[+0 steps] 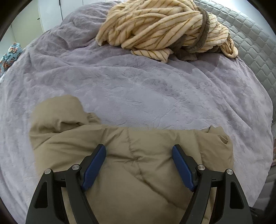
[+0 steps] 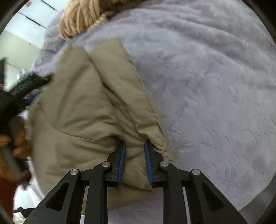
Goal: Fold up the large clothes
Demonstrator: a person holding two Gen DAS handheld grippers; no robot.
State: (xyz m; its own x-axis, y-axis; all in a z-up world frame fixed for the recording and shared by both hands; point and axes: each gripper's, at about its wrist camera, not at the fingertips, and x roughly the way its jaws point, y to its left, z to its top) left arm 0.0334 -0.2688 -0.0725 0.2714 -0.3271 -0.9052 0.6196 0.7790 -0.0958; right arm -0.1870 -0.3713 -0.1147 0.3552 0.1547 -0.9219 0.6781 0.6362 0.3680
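Observation:
A tan padded jacket [image 1: 77, 137] lies bunched at the near edge of a bed, its hood toward the left in the left wrist view. My left gripper [image 1: 138, 148] hangs over the middle of the jacket, jaws wide open, nothing pinched. In the right wrist view the jacket [image 2: 86, 103] rises in a thick fold. My right gripper [image 2: 135, 143] has its blue pads [image 2: 122, 160] close together, with a bunched edge of the jacket squeezed between them. The left gripper's black body [image 2: 25, 84] and the hand [image 2: 19, 141] holding it show blurred at the left.
A lavender fleece blanket [image 1: 138, 86] covers the bed. A crumpled cream blanket with brown stripes [image 1: 155, 27] sits at the far side. A grey quilted cover [image 1: 250, 43] runs along the right. Colourful fabric [image 1: 10, 55] and white cupboard doors [image 1: 50, 13] lie beyond the left edge.

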